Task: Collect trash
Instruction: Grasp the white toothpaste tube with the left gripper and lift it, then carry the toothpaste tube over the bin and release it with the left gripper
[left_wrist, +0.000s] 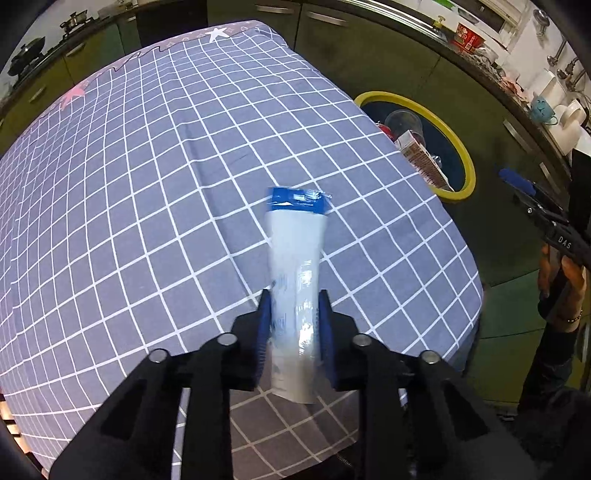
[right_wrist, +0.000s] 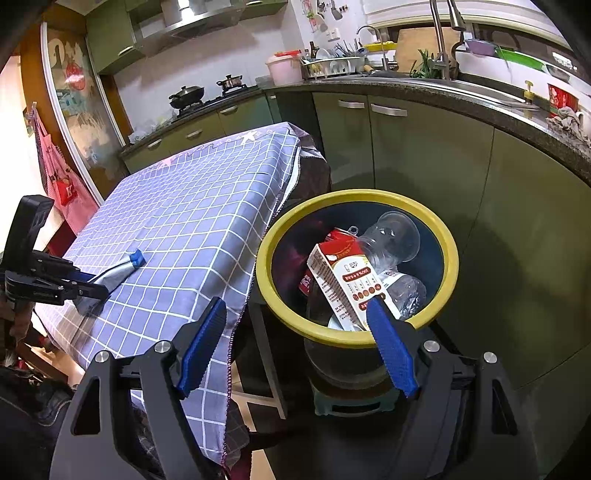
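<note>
Pinching the light, crinkly wrapper (left_wrist: 295, 295) near its lower end, the left gripper (left_wrist: 294, 314) risks slippage, while the right gripper (right_wrist: 295, 343) gapes wide and empty.

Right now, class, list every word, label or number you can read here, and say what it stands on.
"DAS": on the black right gripper body.
Red-and-white carton in the yellow-rimmed bin: print too small.
White-and-blue tube in the left gripper: lettering blurred.
</note>
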